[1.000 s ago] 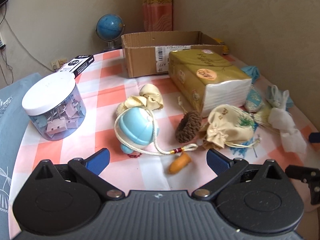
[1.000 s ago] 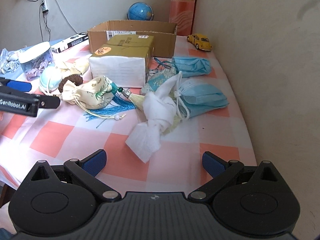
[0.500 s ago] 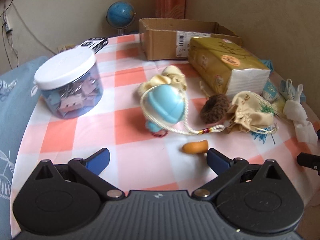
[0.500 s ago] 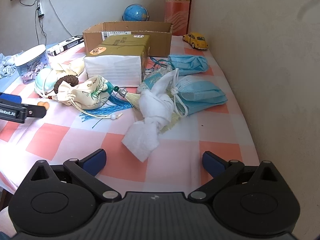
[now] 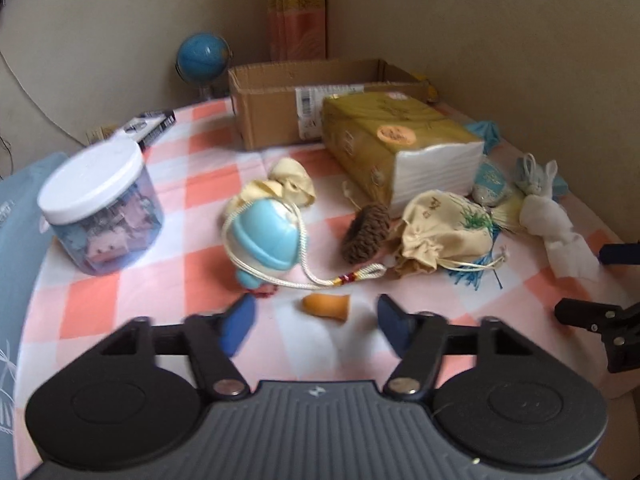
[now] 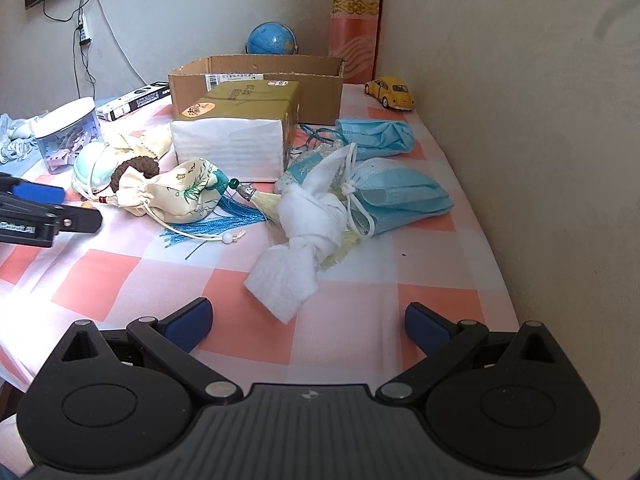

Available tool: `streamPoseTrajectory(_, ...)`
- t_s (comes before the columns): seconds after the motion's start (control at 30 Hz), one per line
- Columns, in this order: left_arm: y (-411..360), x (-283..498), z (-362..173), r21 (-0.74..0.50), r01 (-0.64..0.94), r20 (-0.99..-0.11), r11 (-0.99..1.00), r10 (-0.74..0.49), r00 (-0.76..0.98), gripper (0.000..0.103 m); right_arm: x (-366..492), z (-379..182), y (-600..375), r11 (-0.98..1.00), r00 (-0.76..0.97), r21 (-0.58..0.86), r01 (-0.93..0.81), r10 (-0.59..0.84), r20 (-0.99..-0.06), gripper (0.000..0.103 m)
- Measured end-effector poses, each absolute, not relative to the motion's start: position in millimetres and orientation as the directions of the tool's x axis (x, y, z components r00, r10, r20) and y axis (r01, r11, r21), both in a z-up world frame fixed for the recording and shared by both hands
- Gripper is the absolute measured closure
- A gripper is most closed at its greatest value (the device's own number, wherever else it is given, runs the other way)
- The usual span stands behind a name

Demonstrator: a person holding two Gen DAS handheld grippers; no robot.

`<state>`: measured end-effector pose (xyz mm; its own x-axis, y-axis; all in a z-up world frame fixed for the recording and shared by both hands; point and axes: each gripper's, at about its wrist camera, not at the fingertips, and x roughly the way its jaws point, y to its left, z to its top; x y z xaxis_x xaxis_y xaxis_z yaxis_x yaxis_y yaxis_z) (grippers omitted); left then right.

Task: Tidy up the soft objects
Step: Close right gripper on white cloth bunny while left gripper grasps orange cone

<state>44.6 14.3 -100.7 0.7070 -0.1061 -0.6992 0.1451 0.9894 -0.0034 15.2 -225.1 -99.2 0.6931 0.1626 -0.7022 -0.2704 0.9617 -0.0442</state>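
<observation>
My left fingers [image 5: 314,320] are closing, narrower than a moment ago, flanking the orange plug [image 5: 326,306] on the desk [image 5: 160,280] without touching; right fingers [image 6: 308,320] wide, empty; grasp looks imminent.

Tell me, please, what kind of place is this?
Probably a room in a home: a table with a checked cloth in a corner, holding a globe, a yellow toy car and a cardboard box.

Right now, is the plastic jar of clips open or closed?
Closed: the jar of clips stands upright with its white lid seated on top.
</observation>
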Motion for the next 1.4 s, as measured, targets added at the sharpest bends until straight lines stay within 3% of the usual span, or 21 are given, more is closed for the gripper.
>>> streamPoseTrajectory(0.27, 12, 48, -103, -0.006, 0.164, -0.686, 0.986, -0.124, 0.717, 0.059, 16, -99, -226, 0.957, 0.698, -0.043, -0.287, 0.179, -0.694, 0.0)
streamPoseTrajectory(0.33, 11, 47, -102, -0.002, 0.168, -0.685, 0.986, -0.124, 0.718, 0.071, 16, -100, -226, 0.955, 0.698, -0.043, -0.292, 0.182, -0.692, 0.0)
streamPoseTrajectory(0.43, 10, 47, -100, -0.002, 0.178, -0.687, 0.984, -0.13, 0.715, 0.078, 19, -100, -225, 0.954, 0.696, -0.044, -0.297, 0.185, -0.694, 0.0)
streamPoseTrajectory(0.67, 11, 45, -101, -0.005, 0.197, -0.692, 0.98, -0.145, 0.707, 0.078, 27, -95, -218, 0.95, 0.704, -0.068, -0.305, 0.177, -0.688, 0.001)
streamPoseTrajectory(0.93, 10, 46, -100, -0.007, 0.223, -0.698, 0.975, -0.164, 0.697, 0.078, 45, -84, -209, 0.951, 0.729, -0.076, -0.3, 0.177, -0.661, 0.029)
streamPoseTrajectory(1.2, 12, 44, -97, -0.017, 0.257, -0.71, 0.966, -0.192, 0.677, 0.079, 55, -89, -200, 0.946, 0.719, -0.124, -0.3, 0.139, -0.681, 0.064)
streamPoseTrajectory(1.4, 13, 39, -89, 0.005, 0.298, -0.714, 0.954, -0.206, 0.67, 0.079, 48, -79, -200, 0.944, 0.73, -0.141, -0.298, 0.13, -0.671, 0.067)
